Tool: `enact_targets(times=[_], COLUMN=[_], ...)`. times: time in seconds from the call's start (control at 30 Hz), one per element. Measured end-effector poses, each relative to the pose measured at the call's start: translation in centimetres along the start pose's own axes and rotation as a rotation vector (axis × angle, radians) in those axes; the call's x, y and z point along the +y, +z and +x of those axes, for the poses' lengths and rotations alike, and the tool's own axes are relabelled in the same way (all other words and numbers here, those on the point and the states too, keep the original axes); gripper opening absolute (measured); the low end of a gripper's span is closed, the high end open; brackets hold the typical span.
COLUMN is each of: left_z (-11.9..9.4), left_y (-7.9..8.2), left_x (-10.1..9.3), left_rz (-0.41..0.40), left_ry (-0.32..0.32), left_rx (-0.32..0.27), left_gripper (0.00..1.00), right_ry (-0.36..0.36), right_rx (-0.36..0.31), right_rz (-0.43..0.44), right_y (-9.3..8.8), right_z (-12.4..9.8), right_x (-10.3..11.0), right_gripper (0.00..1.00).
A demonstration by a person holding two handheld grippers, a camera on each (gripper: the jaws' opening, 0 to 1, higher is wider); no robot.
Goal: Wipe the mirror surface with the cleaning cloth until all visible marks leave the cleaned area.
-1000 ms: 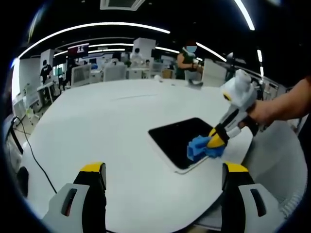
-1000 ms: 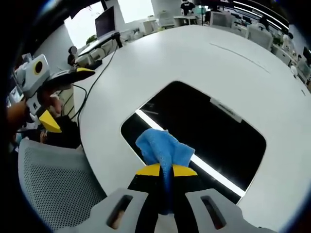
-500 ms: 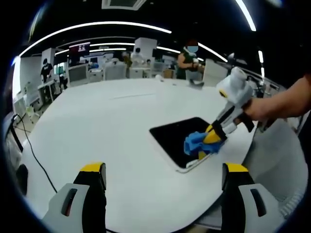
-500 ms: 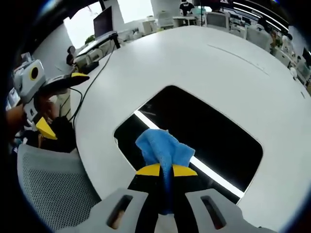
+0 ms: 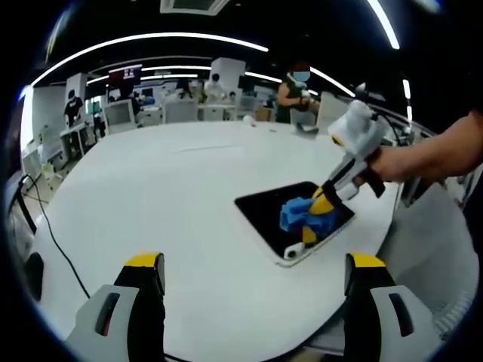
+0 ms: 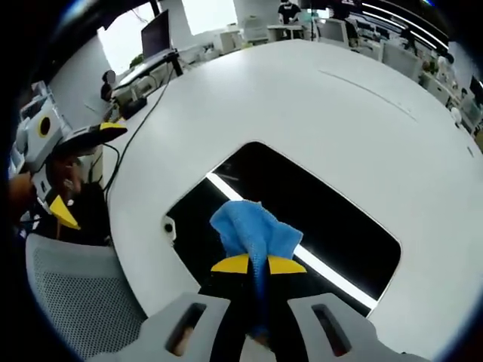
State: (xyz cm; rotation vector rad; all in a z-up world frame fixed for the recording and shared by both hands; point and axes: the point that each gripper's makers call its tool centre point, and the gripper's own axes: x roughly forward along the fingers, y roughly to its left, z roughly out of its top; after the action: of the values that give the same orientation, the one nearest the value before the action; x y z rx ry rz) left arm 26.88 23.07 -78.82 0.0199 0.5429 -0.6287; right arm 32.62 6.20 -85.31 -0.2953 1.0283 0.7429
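The right claw (image 6: 254, 265) pinches the blue cleaning cloth (image 6: 253, 230) low in frame, pressing it on the dark mirror (image 6: 324, 211) at centre, presumably to rub off marks. The left claw (image 5: 253, 275) waits spread at the bottom edge. The round white bench (image 5: 151, 196) stands in a bright open office.

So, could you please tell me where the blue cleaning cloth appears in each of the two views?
Left gripper view: the blue cleaning cloth is right of centre, on the mirror, pinched by the right gripper entering from the right.
Right gripper view: the cloth is at lower centre, between that gripper's own jaws.
Shared landmark: the dark mirror on the white table.
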Motion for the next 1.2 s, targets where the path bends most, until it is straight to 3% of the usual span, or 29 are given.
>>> enact_targets(times=[0.8,1.2], left_z=[-0.1,-0.3], left_y=[-0.3,-0.4], left_x=[-0.7,-0.9], left_rz=[-0.002,0.004], left_ry=[-0.016,-0.022], left_rx=[0.009,0.019], left_gripper=[1.0,1.0], right_ry=[-0.031,-0.018], right_rx=[0.006,-0.01], right_rz=[-0.029,0.002], right_y=[3.0,4.7], right_z=[1.3,2.1], right_x=[-3.2,-4.7], right_gripper=[0.01,0.01])
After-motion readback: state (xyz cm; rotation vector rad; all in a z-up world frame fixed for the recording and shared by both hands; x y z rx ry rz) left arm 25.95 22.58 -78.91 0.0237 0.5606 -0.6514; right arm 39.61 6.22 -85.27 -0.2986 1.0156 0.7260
